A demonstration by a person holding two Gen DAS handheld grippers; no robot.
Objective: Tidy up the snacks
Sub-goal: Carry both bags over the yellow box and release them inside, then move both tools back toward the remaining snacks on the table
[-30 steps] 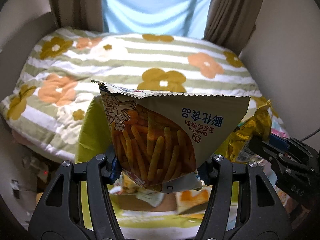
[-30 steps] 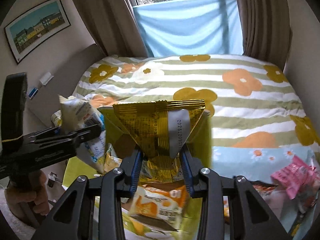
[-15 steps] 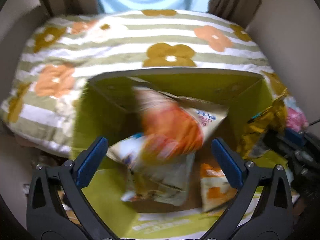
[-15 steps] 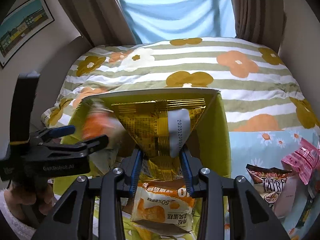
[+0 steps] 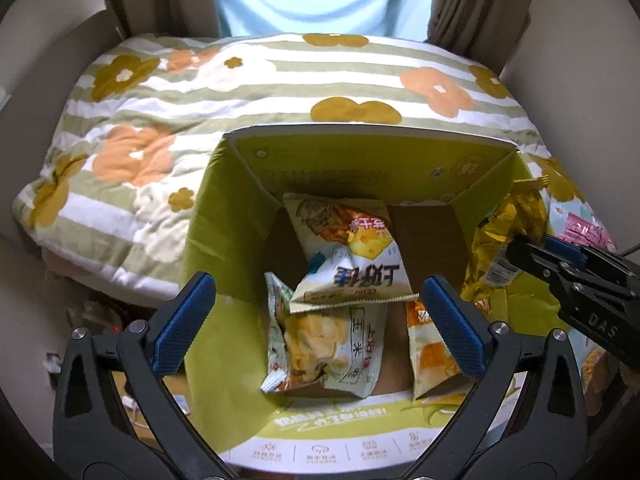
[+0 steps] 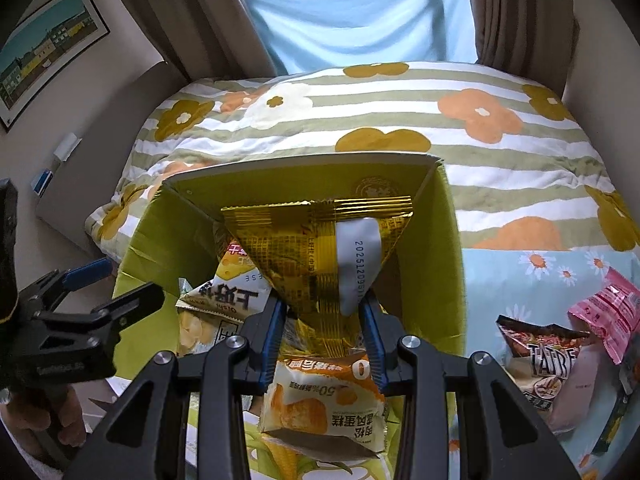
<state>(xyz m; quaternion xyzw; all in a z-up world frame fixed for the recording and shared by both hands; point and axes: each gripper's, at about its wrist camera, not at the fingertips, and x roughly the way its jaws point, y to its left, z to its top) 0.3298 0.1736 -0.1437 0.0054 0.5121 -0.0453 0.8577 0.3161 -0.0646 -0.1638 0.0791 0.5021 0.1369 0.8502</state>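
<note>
Ahead of both tongs I see the green box (image 5: 224,208) open on the bed (image 5: 280,80), and it takes up most of each view. Inside it, just beyond my left tongs (image 5: 316,324), lie 3 bags: a cheese bag (image 5: 352,248) on top, a corn bag (image 5: 328,348) under it, and an orange bag (image 5: 432,356) by the right pad. My left tongs gape wide and hold nothing. My right tongs (image 6: 322,332) are pinched narrow on the gold bag (image 6: 316,252), which hangs over the box's right half. Further right, loose snacks (image 6: 560,344) wait on the bedding. My worry is the release: the gold bag stands close to the box's right wall (image 6: 448,256), so dropped from here it could catch the rim and slide outside. It could also tip on the uneven pile.
</note>
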